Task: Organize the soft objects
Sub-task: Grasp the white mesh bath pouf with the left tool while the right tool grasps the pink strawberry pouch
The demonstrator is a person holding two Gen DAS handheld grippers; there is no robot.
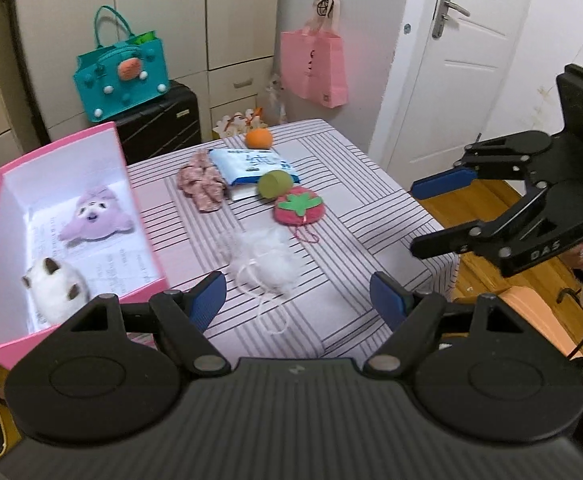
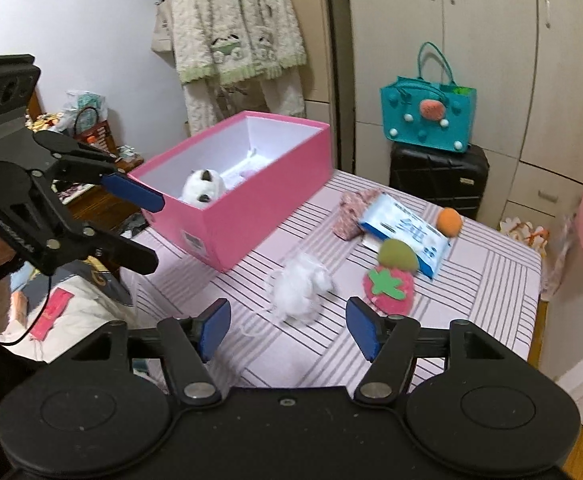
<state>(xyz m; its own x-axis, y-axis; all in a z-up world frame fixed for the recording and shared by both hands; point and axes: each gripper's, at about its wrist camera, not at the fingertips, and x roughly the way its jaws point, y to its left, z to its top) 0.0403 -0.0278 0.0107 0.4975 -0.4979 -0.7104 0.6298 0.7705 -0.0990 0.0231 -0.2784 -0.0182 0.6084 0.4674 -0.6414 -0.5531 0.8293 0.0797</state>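
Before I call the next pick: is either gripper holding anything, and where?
Nothing held. Left gripper and right gripper are both open and empty above the white fluffy toy.

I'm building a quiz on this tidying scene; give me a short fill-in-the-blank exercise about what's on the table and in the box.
1. The purple plush lies inside the ____ box.
2. The strawberry pouch has a ____ leaf.
3. Both the left gripper and the right gripper hold ____.
4. The white fluffy tuft lies on the ____ tablecloth.

Missing words: pink; green; nothing; striped
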